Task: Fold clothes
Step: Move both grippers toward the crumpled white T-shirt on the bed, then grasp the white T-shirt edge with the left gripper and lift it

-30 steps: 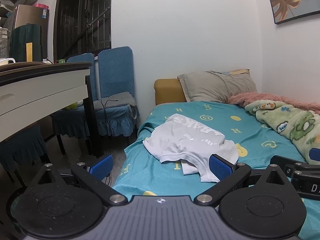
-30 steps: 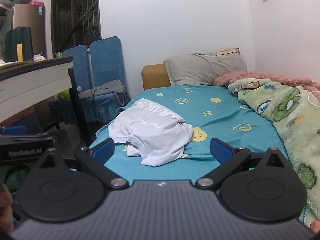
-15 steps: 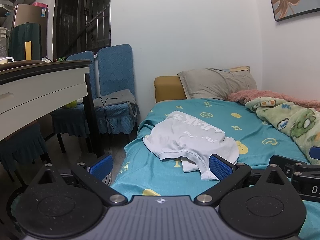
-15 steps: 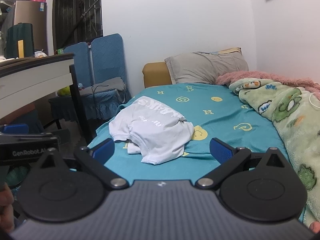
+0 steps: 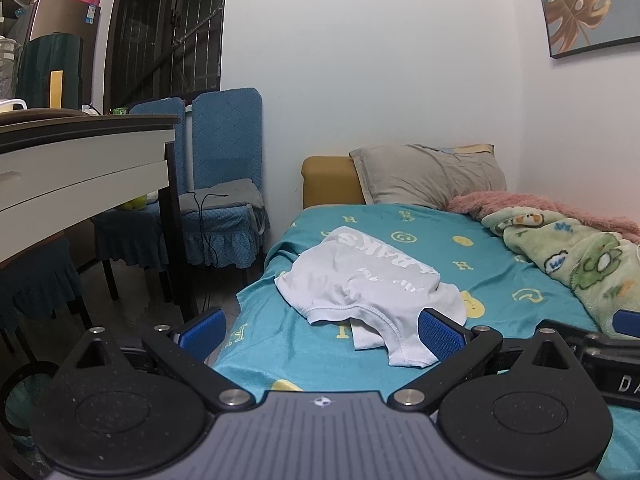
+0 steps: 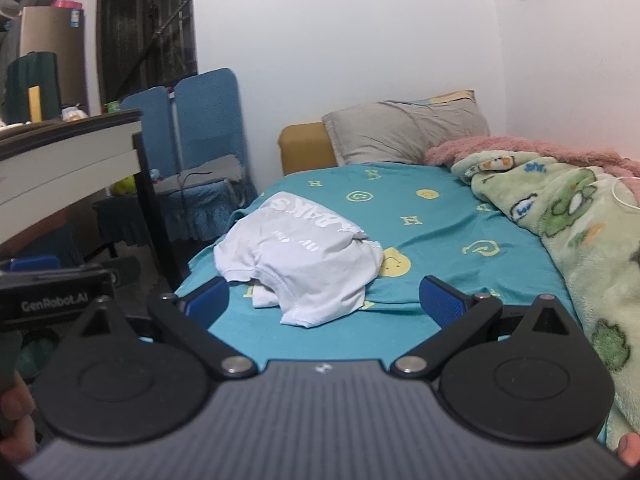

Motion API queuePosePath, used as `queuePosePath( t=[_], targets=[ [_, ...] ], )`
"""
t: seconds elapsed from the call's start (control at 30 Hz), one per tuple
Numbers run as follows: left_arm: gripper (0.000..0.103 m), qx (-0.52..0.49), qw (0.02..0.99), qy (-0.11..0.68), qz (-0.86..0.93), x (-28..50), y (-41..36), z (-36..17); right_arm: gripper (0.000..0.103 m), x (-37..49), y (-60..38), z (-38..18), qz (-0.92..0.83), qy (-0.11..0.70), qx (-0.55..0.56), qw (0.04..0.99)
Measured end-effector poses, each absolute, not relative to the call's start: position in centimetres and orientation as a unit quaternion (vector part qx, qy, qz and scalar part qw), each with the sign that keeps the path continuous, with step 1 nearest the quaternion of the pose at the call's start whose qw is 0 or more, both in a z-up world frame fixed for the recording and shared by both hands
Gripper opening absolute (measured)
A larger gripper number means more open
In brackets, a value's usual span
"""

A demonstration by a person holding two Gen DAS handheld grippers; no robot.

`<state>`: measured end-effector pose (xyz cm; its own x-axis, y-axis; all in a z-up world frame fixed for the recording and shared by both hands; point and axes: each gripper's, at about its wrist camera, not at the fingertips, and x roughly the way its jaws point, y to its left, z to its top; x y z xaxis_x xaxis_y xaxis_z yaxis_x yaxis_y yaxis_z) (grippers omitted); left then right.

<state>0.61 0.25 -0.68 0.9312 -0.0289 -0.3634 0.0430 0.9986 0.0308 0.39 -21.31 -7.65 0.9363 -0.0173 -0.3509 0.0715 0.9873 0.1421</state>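
White shirt [image 5: 370,280]: It is crumpled in a heap, not folded. It has pale letters on top. One hem sticks out toward me.
Where the shirt is: It lies on the bed [image 5: 492,264], on the teal sheet near the left edge. A green blanket [image 6: 576,224] sits well apart on the right side.
Pillow [image 5: 430,178]: It is gray and leans at the head of the bed.
My left claw [image 5: 320,330]: It is wide open and holds nothing. It hangs just short of the shirt.
My right claw [image 6: 324,298]: It is wide open too, with nothing in it. The shirt shows between its blue pads [image 6: 440,296].
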Motion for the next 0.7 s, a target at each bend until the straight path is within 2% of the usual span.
queuePosePath(
  t=[0.37, 0.57, 0.7],
  targets=[
    [0.103, 0.019, 0.978, 0.205, -0.026, 1.8, -0.2, -1.6, 0.103, -0.3, -21.5, -7.2, -0.008, 0.142, 0.098, 0.985],
    [0.103, 0.008, 0.977, 0.211, -0.02, 2.3, 0.1, -2.1, 0.103, -0.3, -22.5, -7.2, -0.027, 0.143, 0.12, 0.982],
    [0.103, -0.003, 0.973, 0.228, -0.025, 3.4, 0.1, -2.6, 0.103, 0.6, -22.1, -6.2, -0.022, 0.153, 0.095, 0.983]
  ],
)
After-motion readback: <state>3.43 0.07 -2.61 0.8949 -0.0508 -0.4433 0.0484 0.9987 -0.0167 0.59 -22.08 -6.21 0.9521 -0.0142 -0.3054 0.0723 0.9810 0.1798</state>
